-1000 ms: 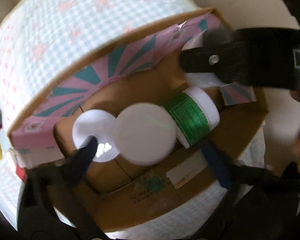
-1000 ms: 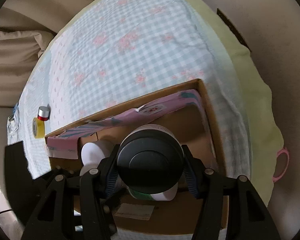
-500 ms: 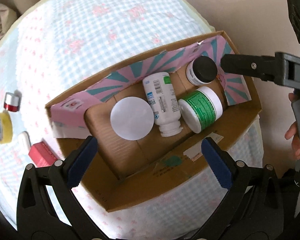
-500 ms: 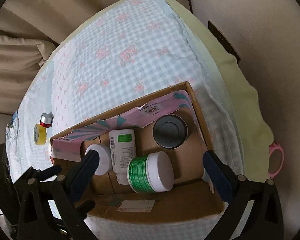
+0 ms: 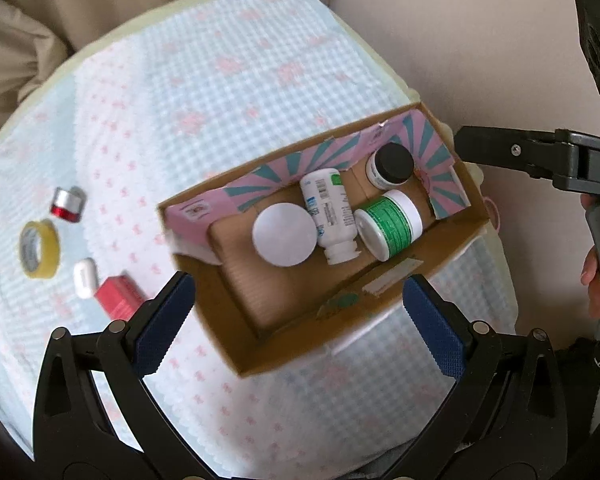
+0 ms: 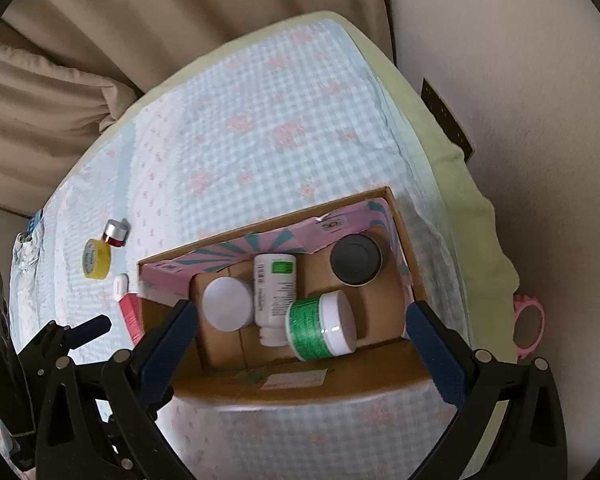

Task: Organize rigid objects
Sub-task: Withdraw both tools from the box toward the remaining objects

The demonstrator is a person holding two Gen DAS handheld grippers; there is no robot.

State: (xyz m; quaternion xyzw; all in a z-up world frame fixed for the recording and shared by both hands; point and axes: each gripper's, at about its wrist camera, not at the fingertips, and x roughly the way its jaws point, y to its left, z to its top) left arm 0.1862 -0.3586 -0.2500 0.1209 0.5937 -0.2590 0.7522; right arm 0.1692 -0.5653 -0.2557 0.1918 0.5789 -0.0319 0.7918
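Presently both my grippers, left [image 5: 296, 312] and right [image 6: 302, 332], stand wide apart and empty above the cardboard box [image 5: 236, 320]. Remaining items lie outside my left fingers: the red box [image 5: 120, 298] nearest (long axis slanting away), the yellow tape roll [image 5: 39, 249] beyond. My left hand is nearer; four containers are boxed.

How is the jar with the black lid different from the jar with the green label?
The black-lid jar stands upright; the green-label jar lies on its side. The black-lid jar has a dark lid; the green-label jar has a white one. Both sit in the box.
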